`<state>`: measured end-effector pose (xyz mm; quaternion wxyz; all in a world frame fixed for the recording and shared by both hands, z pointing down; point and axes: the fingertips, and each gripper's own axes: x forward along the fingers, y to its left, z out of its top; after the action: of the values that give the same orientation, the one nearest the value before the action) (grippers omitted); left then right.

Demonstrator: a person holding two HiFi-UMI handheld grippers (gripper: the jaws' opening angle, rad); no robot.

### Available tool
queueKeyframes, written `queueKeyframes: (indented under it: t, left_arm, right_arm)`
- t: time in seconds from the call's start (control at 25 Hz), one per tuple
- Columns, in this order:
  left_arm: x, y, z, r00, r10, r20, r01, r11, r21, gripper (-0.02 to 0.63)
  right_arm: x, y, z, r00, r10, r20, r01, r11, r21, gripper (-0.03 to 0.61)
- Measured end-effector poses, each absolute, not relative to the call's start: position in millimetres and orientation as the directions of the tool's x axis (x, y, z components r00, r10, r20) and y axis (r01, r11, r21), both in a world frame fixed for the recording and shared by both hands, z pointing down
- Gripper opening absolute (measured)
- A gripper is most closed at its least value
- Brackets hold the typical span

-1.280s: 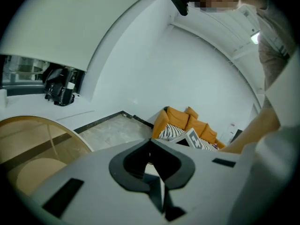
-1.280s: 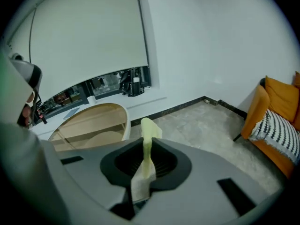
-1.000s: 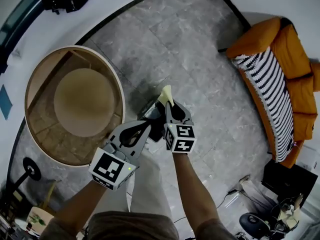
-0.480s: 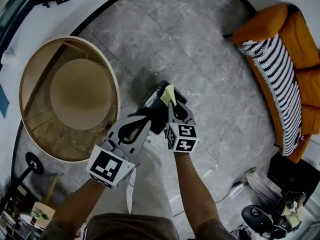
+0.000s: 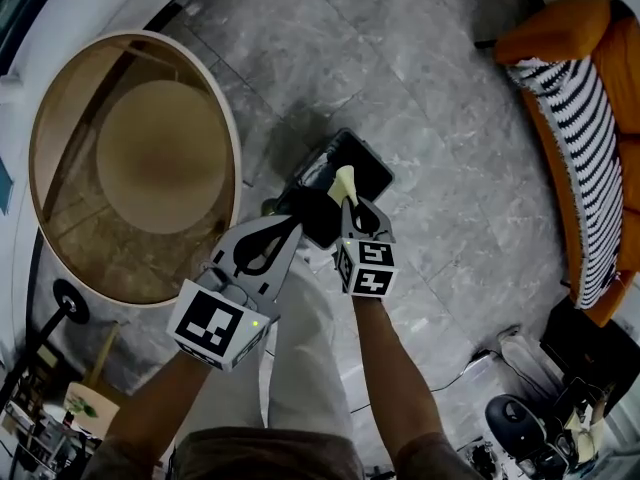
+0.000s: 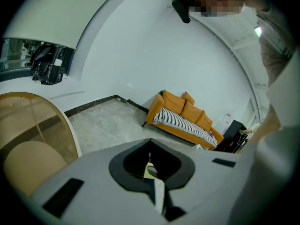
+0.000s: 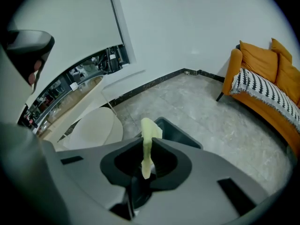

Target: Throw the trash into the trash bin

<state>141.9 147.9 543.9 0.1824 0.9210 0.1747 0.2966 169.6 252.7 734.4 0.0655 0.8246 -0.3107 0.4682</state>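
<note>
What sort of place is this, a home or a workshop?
Probably a living room or a mock-up of one: orange sofa with a striped throw, round glass table, grey stone floor.

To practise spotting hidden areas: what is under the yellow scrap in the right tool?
The open dark bin sits below the scrap, pinched in the right tool. Its inside is too dark to see; the tool covers its near edge.

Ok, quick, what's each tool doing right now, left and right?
Left tool: closed, nothing gripped.
Right tool: closed on the pale yellow trash scrap.
</note>
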Motion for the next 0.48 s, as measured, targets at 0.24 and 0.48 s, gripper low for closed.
queueKeyframes:
  t: [0.24, 0.48]
  left_arm:
    - [147.4, 156.0, 539.5, 0.763, 0.443, 0.47, 0.227, -0.866, 0.447, 0.018]
    - [148.3, 164.4, 537.9, 0.757, 0.454, 0.47, 0.237, -0.861, 0.45, 0.018]
  right_arm:
    - [171.0, 265.1, 742.0, 0.374, -0.408, 0.833, -0.562, -0.814, -0.147, 0.058]
    - [169.2, 273.6, 745.6, 0.359, -0.392, 0.847, -0.561, -0.816, -0.14, 0.112]
